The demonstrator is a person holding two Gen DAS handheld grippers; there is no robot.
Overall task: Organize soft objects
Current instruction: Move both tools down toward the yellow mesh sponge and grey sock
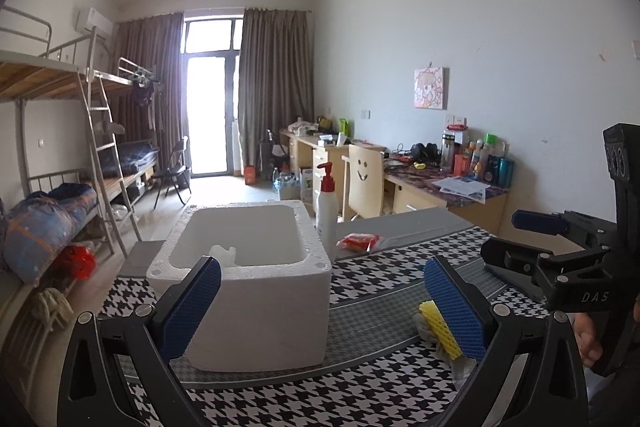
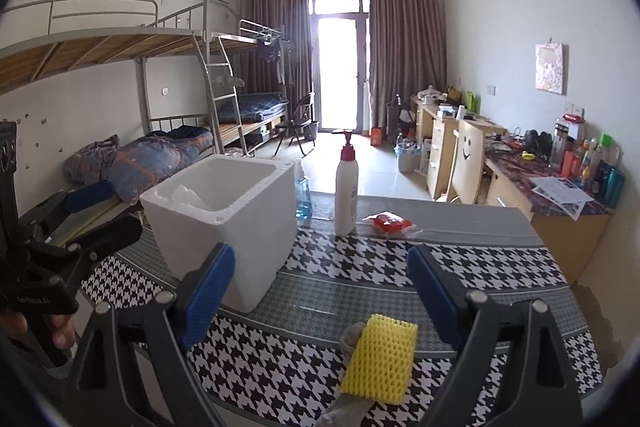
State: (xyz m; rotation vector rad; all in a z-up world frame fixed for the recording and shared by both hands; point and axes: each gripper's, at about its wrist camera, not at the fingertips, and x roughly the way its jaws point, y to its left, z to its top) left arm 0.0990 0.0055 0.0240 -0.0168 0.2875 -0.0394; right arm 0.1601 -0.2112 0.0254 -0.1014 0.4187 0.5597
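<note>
Yellow foam netting wrapped around a pale soft object (image 2: 378, 359) is seen lying on the black-and-white houndstooth worktop (image 2: 480, 267), between and below the wide-open, empty jaws of the right gripper (image 2: 320, 287). An open white polystyrene box (image 2: 224, 211) is placed to its left. The left gripper (image 1: 322, 291) is also held with jaws wide, framing the box, nothing gripped.
</note>
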